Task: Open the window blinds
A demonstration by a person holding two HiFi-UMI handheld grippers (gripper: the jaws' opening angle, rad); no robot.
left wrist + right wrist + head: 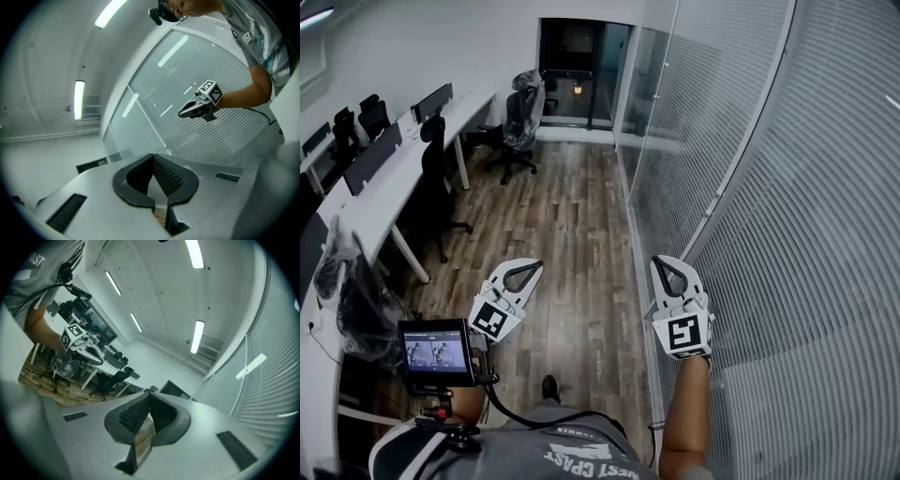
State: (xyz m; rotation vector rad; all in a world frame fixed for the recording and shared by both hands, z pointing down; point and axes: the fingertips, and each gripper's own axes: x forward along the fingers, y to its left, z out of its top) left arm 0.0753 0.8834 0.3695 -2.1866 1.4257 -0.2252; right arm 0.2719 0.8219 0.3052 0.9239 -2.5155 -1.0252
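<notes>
White slatted blinds [806, 234] hang shut behind the glass wall on the right, running down the corridor. Both grippers are held out in front of the person, over the wood floor and clear of the blinds. My left gripper [538, 264] is shut, nothing between its jaws. My right gripper [658, 262] is nearer the glass, also shut and empty. In the left gripper view its own tips [153, 158] meet, and the right gripper [182, 114] shows before the blinds [225, 140]. In the right gripper view the tips [149, 394] meet, with the left gripper [99, 361] off to the left.
A long white desk [384, 183] with monitors and black office chairs [520, 122] lines the left side. A chair under plastic wrap [347, 291] stands near left. A small screen [436, 352] is mounted at the person's chest. A wood floor [572, 225] leads to a dark doorway [581, 75].
</notes>
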